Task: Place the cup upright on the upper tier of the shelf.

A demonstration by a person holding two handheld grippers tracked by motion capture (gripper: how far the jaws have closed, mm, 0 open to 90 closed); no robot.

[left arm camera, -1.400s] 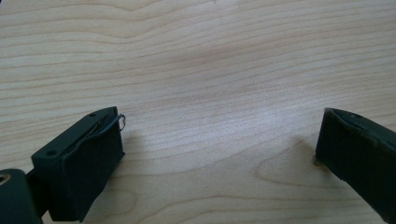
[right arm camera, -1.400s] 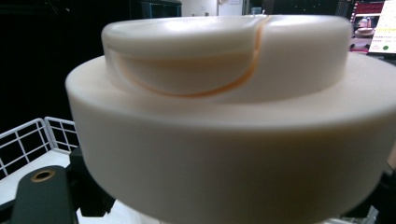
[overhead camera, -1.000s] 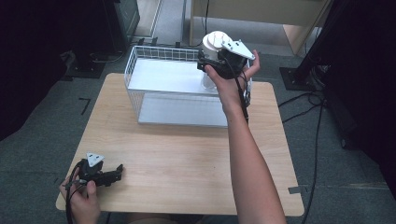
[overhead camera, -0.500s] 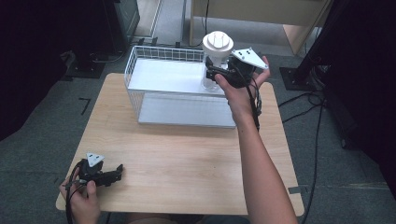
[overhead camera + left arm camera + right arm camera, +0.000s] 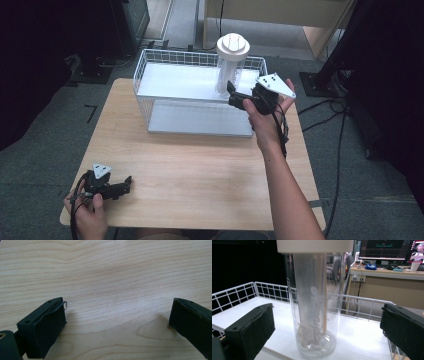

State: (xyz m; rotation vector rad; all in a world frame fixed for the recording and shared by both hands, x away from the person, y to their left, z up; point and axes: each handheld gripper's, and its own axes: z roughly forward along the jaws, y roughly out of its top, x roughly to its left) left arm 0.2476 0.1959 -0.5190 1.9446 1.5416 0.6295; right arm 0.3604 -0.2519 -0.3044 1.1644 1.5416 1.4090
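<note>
Surface: I see a pale wood tabletop (image 5: 200,165) on grey carpet; dark stands around
Rack: white wire basket (image 5: 150,75) at 12 o'clock
Jar: clear jar (image 5: 230,70) upright in basket, 11 o'clock of my right tongs (image 5: 235,96)
Right tongs: spread, not touching jar
Left tongs (image 5: 125,184): spread, at 7 o'clock

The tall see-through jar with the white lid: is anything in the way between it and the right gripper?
Nothing visible is. In the right gripper view the clear jar stands upright on the white tray, straight ahead between the open fingers. In the high view the right gripper sits just in front of the jar, apart from it.
</note>
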